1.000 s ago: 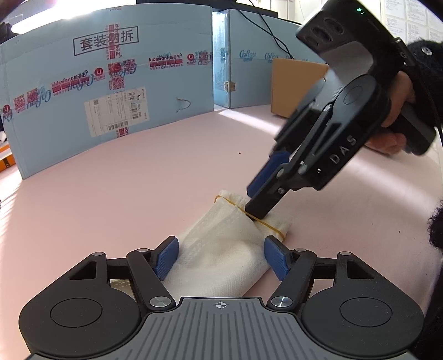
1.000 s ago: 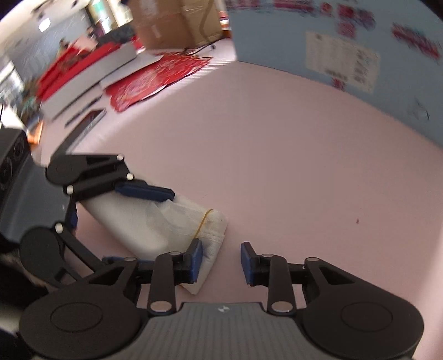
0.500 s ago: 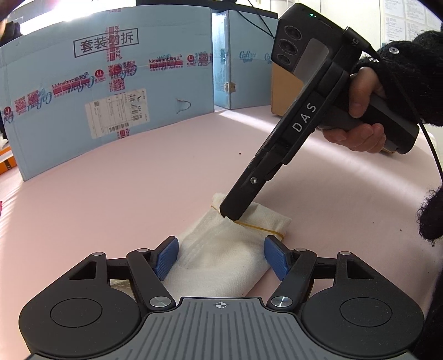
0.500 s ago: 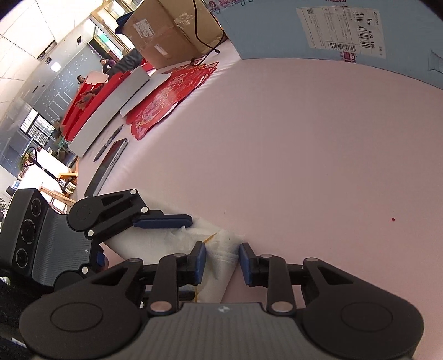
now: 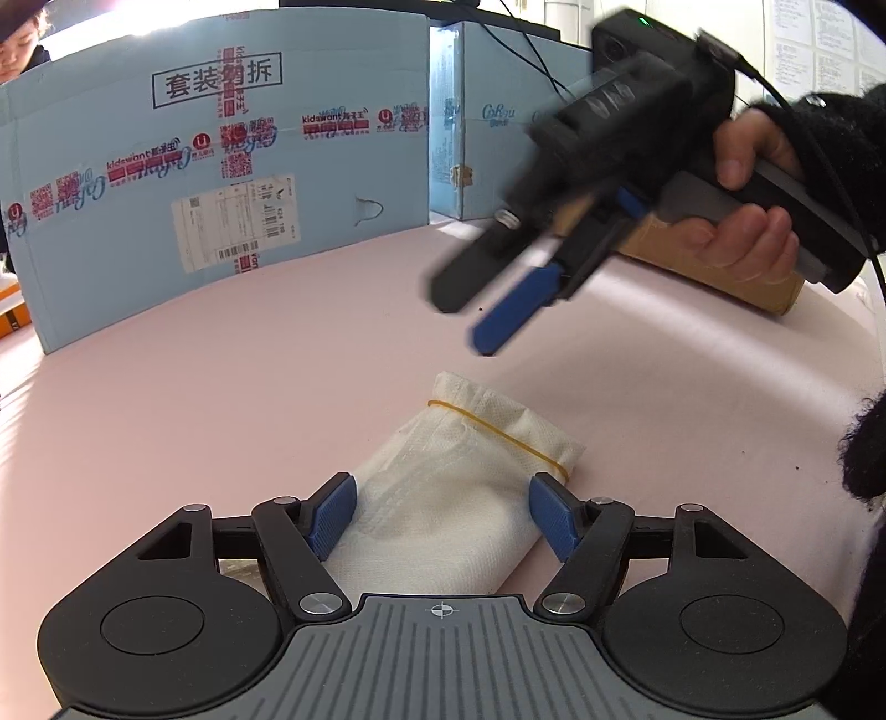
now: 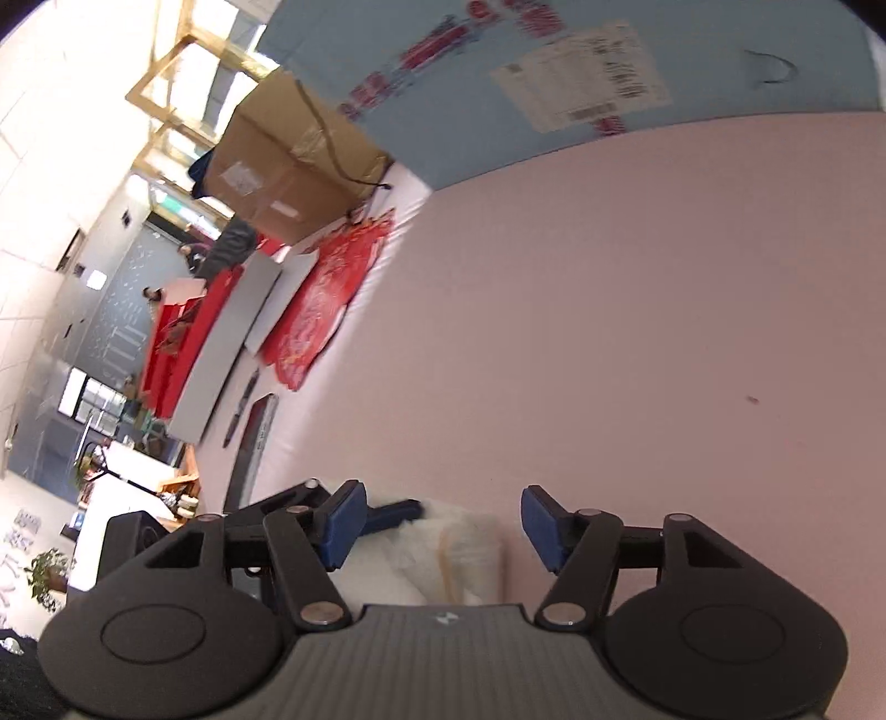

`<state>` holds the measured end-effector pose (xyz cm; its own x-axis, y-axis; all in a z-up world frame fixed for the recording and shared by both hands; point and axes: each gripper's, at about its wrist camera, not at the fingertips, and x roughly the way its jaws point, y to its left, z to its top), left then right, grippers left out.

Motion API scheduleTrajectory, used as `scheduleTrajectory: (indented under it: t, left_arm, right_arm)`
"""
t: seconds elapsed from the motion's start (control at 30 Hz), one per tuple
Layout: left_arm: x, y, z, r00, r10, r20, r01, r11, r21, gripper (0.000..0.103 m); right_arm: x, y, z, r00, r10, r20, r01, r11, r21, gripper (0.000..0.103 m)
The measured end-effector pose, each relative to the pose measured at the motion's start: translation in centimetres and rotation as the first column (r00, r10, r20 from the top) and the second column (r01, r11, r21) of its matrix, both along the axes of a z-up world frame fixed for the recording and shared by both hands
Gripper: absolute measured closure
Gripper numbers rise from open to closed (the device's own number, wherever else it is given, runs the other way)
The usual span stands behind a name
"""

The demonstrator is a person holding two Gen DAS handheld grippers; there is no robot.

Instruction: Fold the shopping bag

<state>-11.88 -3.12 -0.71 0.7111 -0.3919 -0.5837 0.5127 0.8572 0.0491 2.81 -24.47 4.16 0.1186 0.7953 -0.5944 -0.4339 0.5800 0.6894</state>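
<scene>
Lifted off the one banded bag (image 5: 454, 498), right tool (image 5: 470, 310) gapes; left tool (image 5: 443, 518) straddles it, apart.

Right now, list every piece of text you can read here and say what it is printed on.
"套装勿拆": boxed print on the blue carton.
"kidswant": red tape across that carton.
Shipping label: barcode and print too small to read.
Lettering on the second blue carton: too blurred.
Wall papers: unreadable.

The folded bag (image 5: 448, 498) lies on the table (image 5: 221, 399) between the left claw's (image 5: 443, 518) fingers, cardboard boxes (image 5: 221, 166) behind it.
</scene>
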Motion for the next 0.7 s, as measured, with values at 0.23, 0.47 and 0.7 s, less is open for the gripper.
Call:
scheduleTrajectory:
  t: [0.23,0.47,0.7]
  left_arm:
    - [0.0,0.0,0.0,1.0,0.001,0.004,-0.001,1.0,0.011,0.032]
    - [-0.3,-0.1,0.0,1.0,0.004,0.011,-0.005,1.0,0.015,0.032]
    - [-0.3,-0.1,0.0,1.0,0.006,0.011,-0.006,1.0,0.011,0.032]
  right_arm:
    - [-2.3,2.2,0.3,0.962,0.228,0.149,-0.206,0.967,-0.151,0.06]
    - [-3.6,5.2,1.3,0.836,0.46,0.3,-0.346,0.865,-0.363,0.065]
    - [-2.8,6.3,0.9,0.843,0.462,0.277,-0.386,0.877,-0.286,0.057]
